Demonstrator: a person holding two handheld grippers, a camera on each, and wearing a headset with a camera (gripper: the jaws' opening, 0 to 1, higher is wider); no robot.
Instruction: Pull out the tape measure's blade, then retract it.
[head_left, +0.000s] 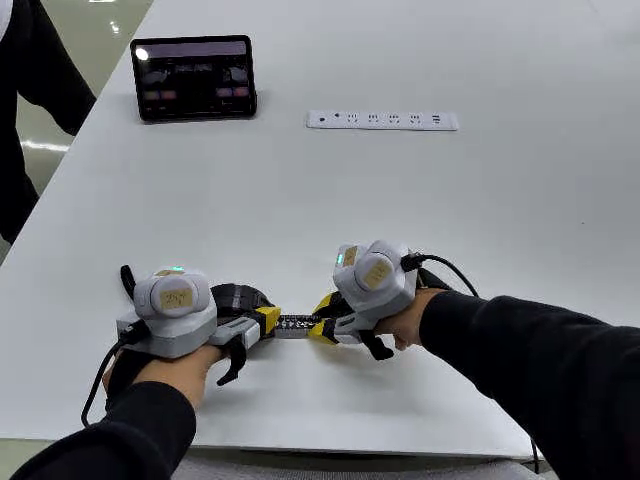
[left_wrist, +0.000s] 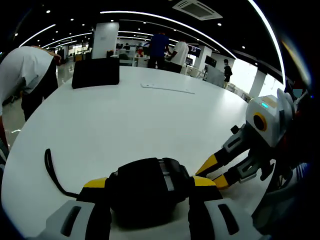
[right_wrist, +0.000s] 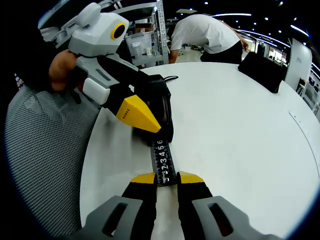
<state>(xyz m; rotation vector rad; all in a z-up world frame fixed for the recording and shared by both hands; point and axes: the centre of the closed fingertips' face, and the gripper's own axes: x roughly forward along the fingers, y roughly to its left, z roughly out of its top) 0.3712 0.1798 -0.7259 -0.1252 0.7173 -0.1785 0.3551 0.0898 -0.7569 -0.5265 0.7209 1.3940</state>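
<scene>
Though tip-hidden, blade (right_wrist: 161, 159) in right jaws.

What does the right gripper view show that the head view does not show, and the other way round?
Right gripper view: the numbers printed on the blade, the right gripper shut on its end, a mesh chair, a person in a white shirt bending over. Head view: the tablet's lit screen, the right hand. Both: the white table, the left gripper holding the black tape measure case, the short pulled-out blade.

Black plastic tape measure case (left_wrist: 145, 192), slightly glossy, smooth matt white table (head_left: 400, 200)
</scene>
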